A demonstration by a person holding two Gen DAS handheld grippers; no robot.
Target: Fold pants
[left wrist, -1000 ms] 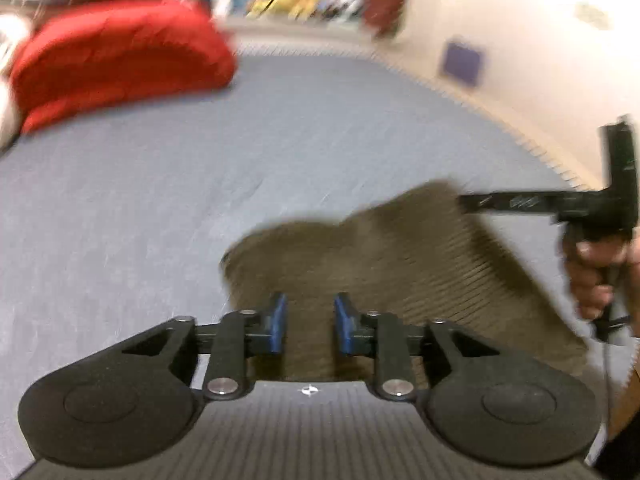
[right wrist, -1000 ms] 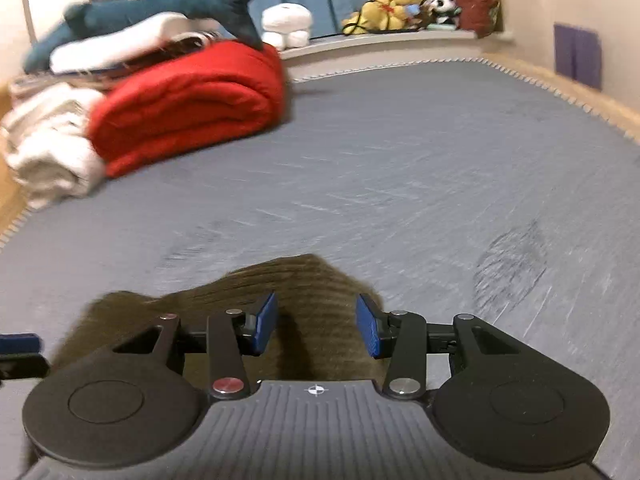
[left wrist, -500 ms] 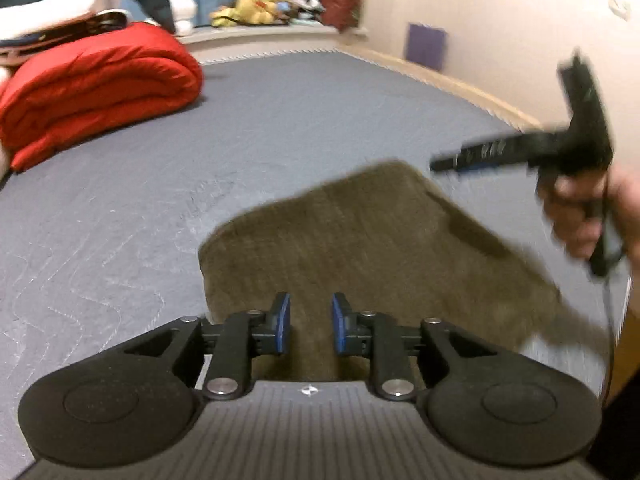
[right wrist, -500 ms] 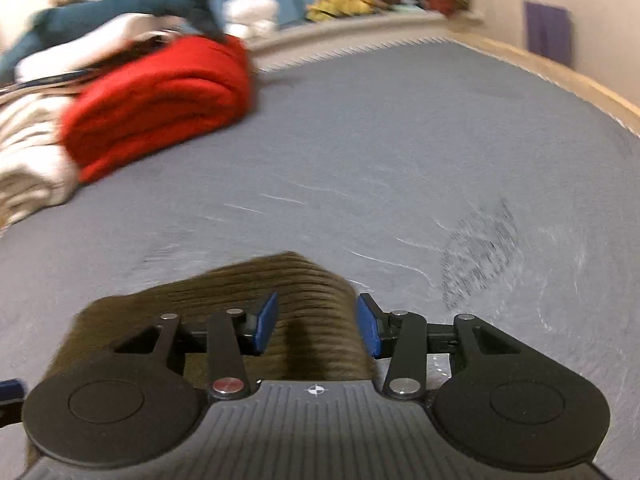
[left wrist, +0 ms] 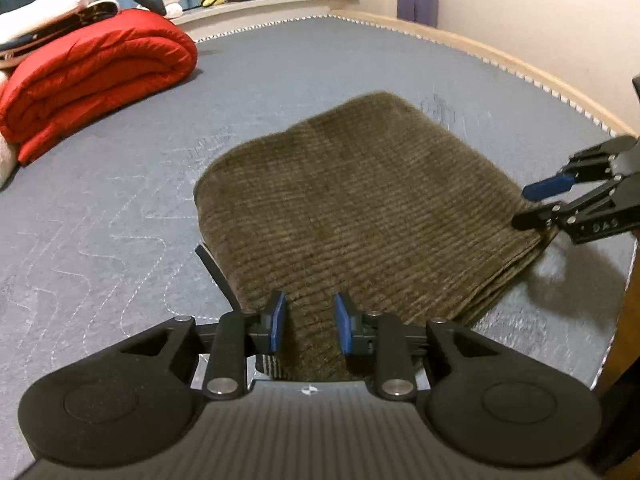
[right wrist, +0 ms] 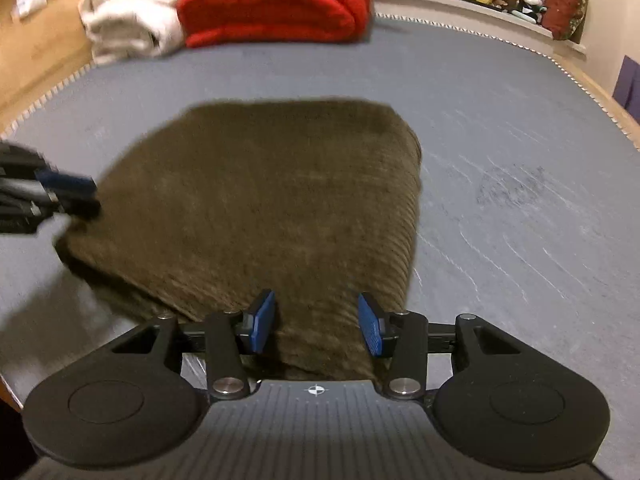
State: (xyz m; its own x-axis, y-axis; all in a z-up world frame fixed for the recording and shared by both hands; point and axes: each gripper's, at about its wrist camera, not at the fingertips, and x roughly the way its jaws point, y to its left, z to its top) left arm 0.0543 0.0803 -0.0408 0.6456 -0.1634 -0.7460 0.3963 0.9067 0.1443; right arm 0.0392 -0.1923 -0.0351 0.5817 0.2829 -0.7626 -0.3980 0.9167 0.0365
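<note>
**Folded pants on bed, both grippers unclamped**

Olive-brown ribbed corduroy pants (left wrist: 360, 216) lie as a folded stack on the grey quilted bed (left wrist: 120, 200). Left hand-held gripper (left wrist: 308, 322): fingers apart, straddling the 6 o'clock edge. Right hand-held gripper (right wrist: 316, 326): fingers wide apart over its near edge. Red rolled duvet (left wrist: 92, 76) at 10 o'clock. Risk: a finger catching only the top layer while pulling away would drag the stack askew.

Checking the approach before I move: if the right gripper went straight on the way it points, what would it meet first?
Most likely the brown pants: the right gripper is open, with the folded fabric directly between and beyond its fingers. How high it sits above the cloth is unclear.
</note>
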